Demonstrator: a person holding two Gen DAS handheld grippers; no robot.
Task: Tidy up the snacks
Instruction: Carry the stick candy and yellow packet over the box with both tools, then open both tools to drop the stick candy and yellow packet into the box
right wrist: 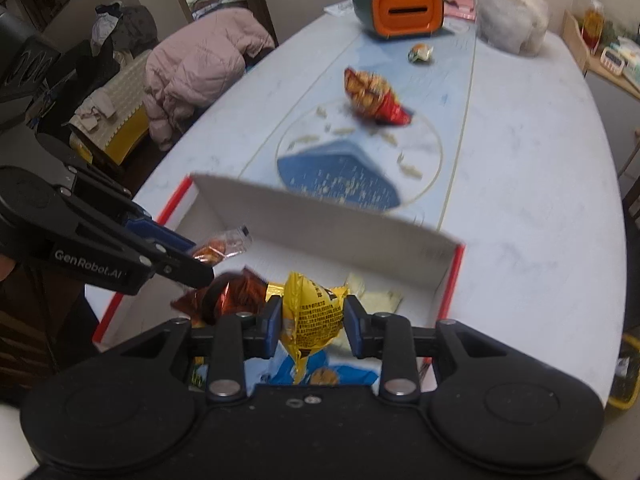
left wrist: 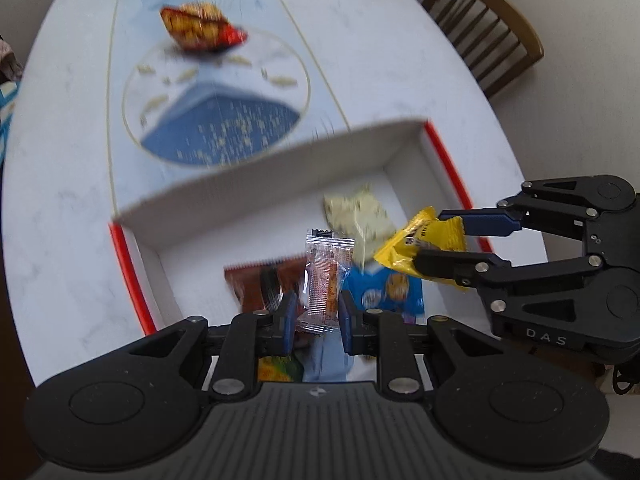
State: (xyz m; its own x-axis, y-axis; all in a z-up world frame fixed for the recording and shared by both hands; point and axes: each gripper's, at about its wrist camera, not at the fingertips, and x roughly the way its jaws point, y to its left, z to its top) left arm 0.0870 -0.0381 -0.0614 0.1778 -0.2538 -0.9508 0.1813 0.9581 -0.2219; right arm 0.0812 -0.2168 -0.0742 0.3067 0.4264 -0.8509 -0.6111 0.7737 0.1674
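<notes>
The left gripper (left wrist: 318, 312), marked "GenRobot.AI" in the right wrist view, has its jaws clamped on a clear sachet (left wrist: 326, 280). The right gripper (right wrist: 311, 320), lettered "DAS", grips a yellow packet (right wrist: 312, 312) whose print is too blurred to read. Both hang over the white box (left wrist: 280, 184) on the desk (left wrist: 60, 200), where blurred snacks lie.

Even indoor light, motion blur throughout, strong fisheye bending at edges.

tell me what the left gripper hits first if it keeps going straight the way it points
Probably the brown snack packet lying in the white box; the left gripper points down into it, clear packet leading. Depth is unclear.
</notes>
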